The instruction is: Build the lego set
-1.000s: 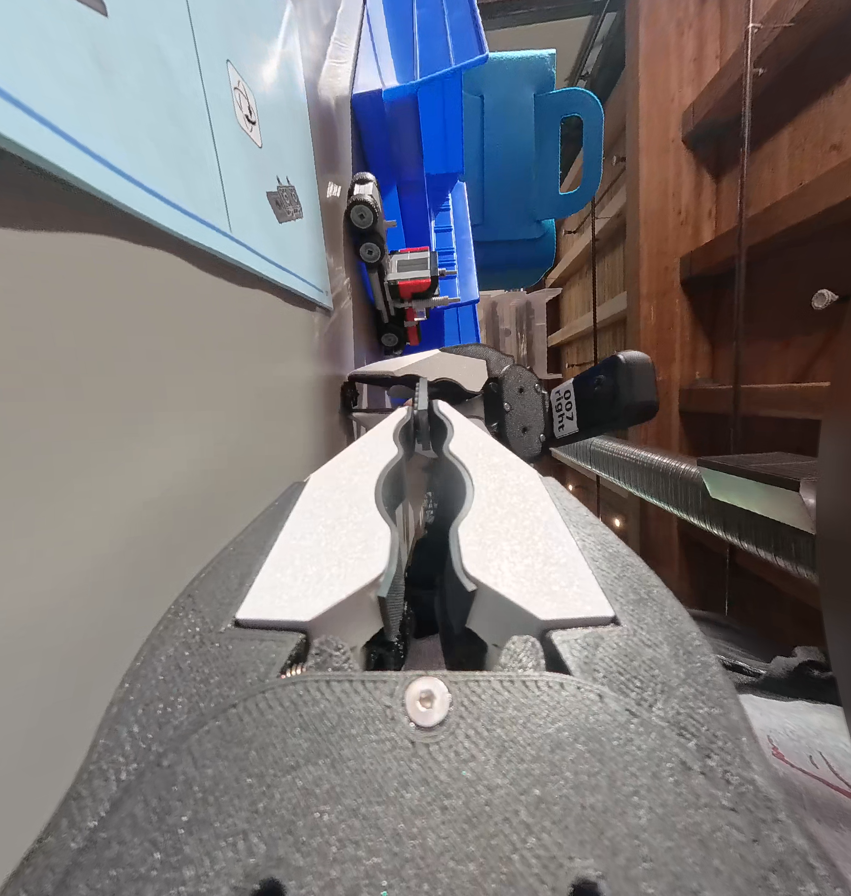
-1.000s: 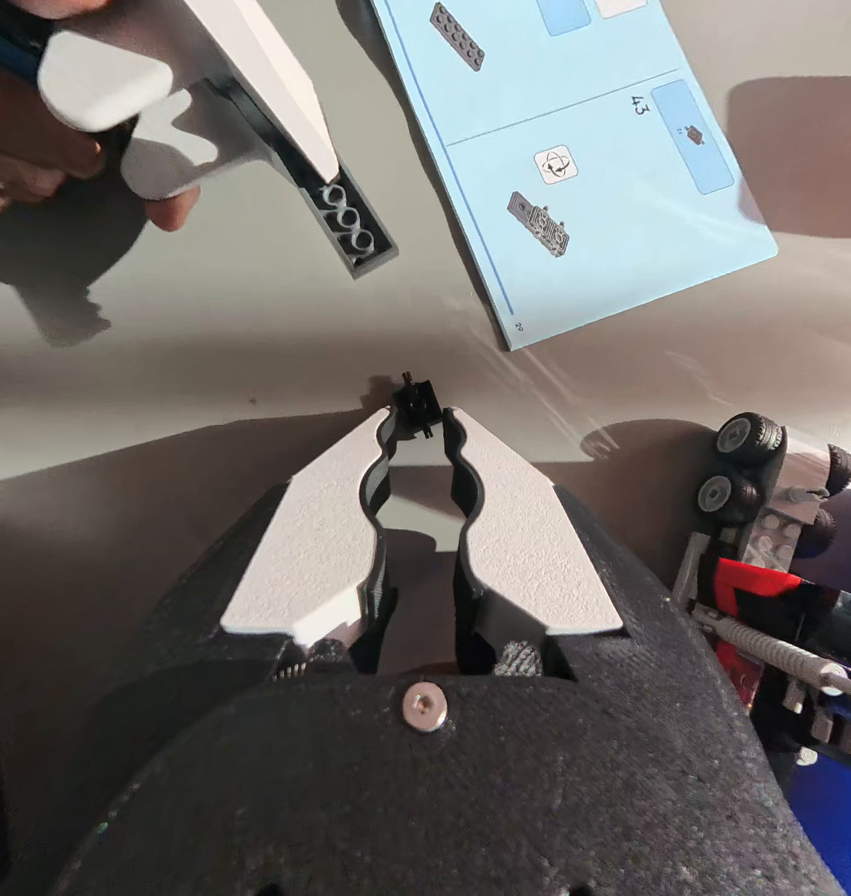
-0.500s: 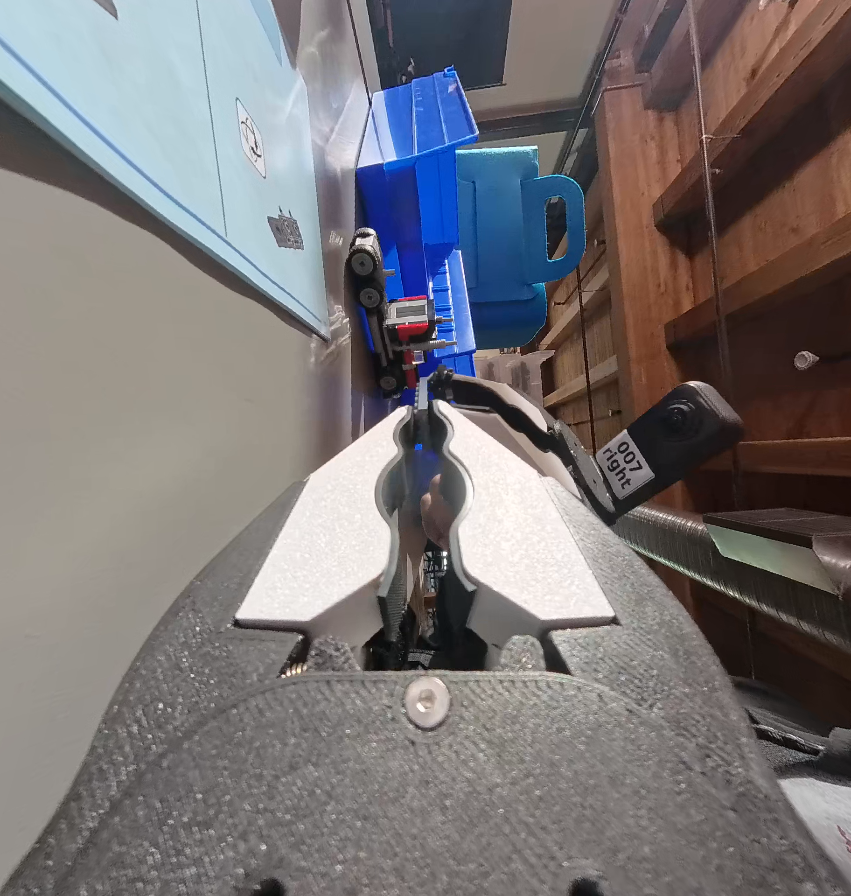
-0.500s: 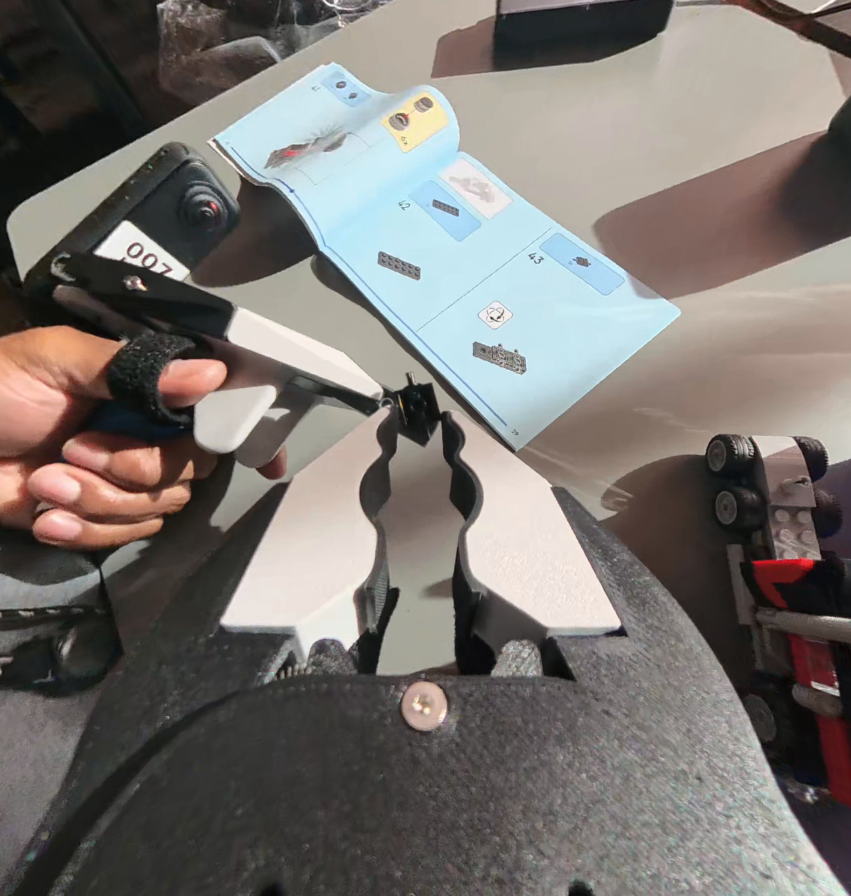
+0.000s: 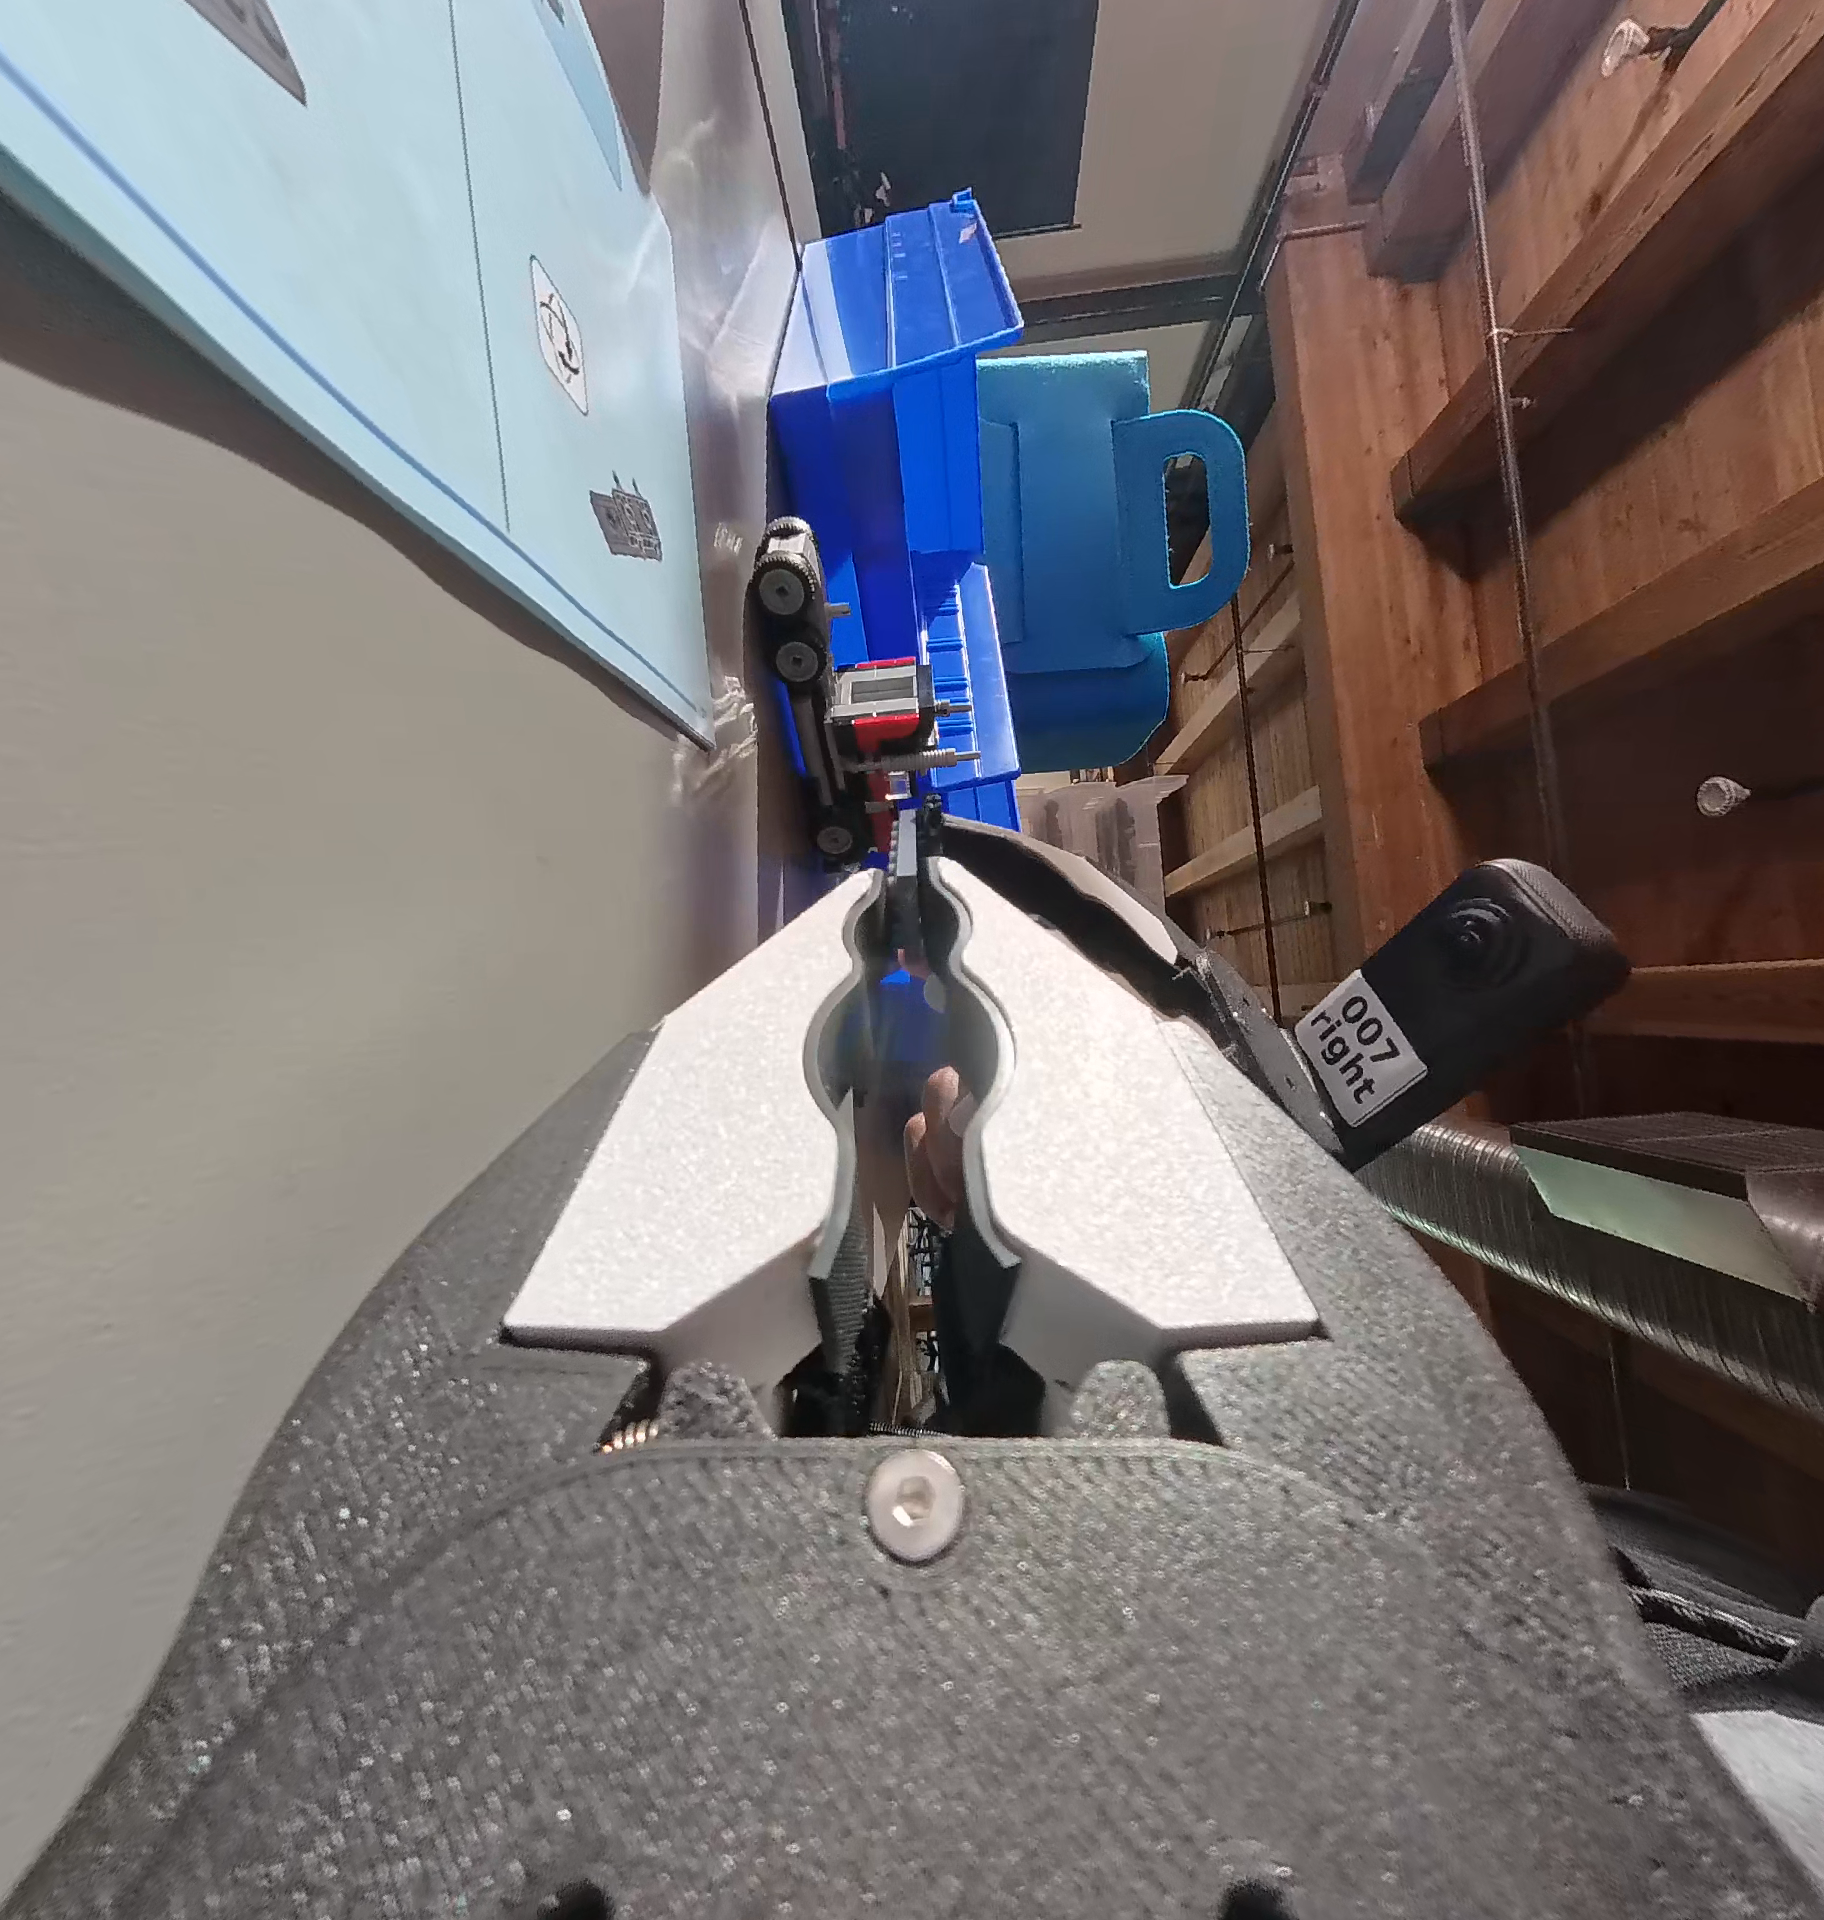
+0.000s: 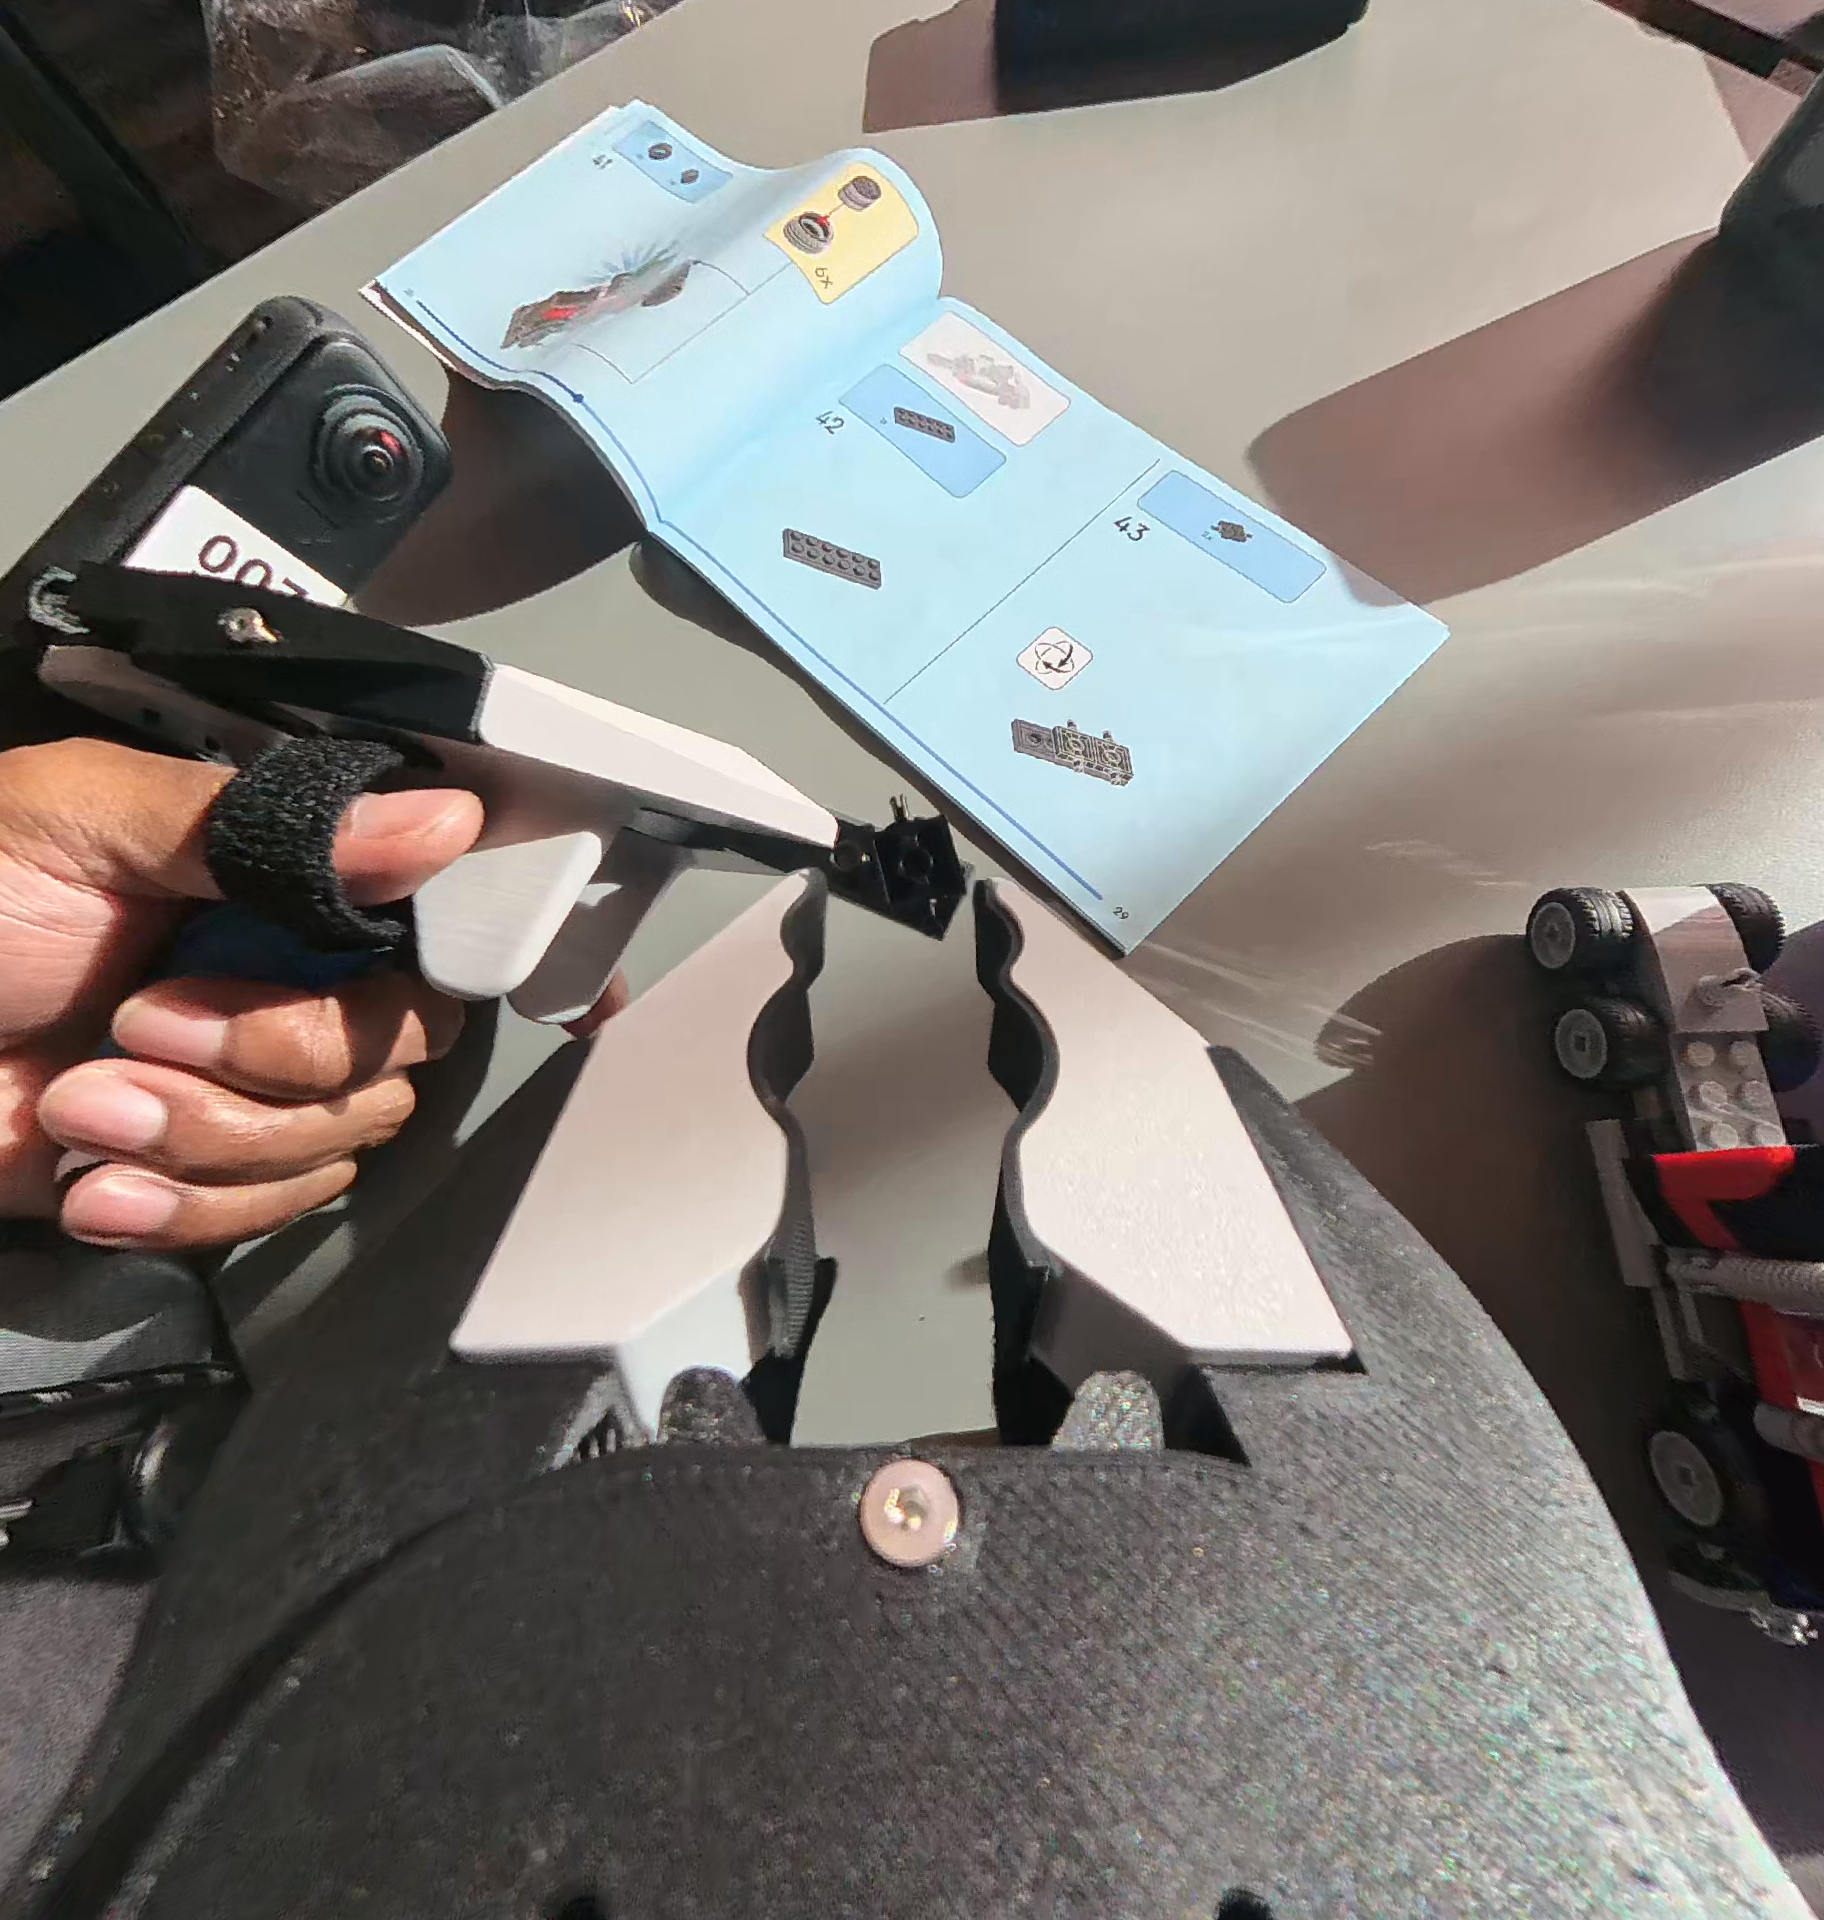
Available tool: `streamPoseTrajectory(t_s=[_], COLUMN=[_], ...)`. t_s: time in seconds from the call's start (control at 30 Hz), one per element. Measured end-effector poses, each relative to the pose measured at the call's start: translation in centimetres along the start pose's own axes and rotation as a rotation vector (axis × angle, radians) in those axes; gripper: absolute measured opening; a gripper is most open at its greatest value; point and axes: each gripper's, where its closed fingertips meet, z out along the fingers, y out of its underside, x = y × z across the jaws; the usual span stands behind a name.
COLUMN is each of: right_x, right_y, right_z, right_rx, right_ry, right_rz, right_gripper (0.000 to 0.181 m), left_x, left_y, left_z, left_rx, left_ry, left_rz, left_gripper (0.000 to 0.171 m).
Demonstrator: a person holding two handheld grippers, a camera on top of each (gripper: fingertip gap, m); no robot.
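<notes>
My left gripper (image 5: 903, 883) is shut on a grey Lego plate (image 5: 900, 847), seen edge-on and held in the air. In the right wrist view the left gripper (image 6: 809, 831) comes in from the left, in a person's hand (image 6: 160, 987). A small black Lego piece (image 6: 913, 868) sits on the free end of the plate; it also shows in the left wrist view (image 5: 930, 819). My right gripper (image 6: 897, 891) is open, its fingertips either side of the black piece and just below it, with small gaps.
An open light-blue instruction booklet (image 6: 887, 468) lies on the grey table (image 6: 1510, 312). A partly built red, grey and black Lego truck (image 6: 1718, 1143) lies at the right. A blue bin (image 5: 887, 416) stands behind the truck (image 5: 856, 707). Wooden shelves (image 5: 1614, 520) stand beyond. The grippers are tip to tip, or close to it.
The right gripper carried the black piece up from the table to the end of the plate in the left gripper. Its jaws have now opened and the piece stays on the plate.
</notes>
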Motion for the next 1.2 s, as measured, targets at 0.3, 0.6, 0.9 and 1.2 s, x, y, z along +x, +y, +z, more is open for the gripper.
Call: streamPoseTrajectory(t_s=[0.3, 0.6, 0.9, 1.2], right_x=[-0.6, -1.1, -0.2, -1.3], right_y=[0.3, 0.7, -0.6, -0.7], right_z=[-0.5, -0.7, -2.2, -3.7], right_rx=[0.014, 0.006, 0.11, 0.14], right_ry=[-0.024, -0.052, -0.213, -0.529], right_rz=[-0.022, -0.034, -0.08, -0.418], right_gripper=[0.031, 0.031, 0.034, 0.052], left_x=[-0.1, -0.2, 0.1, 1.2], left_y=[-0.1, -0.3, -0.1, 1.3], left_z=[-0.1, -0.1, 0.0, -0.3], left_rx=[0.007, 0.02, 0.0, -0.174], left_ry=[0.001, -0.01, 0.011, 0.087], left_rz=[-0.009, -0.005, -0.011, -0.034], left_gripper=[0.006, 0.006, 0.006, 0.006])
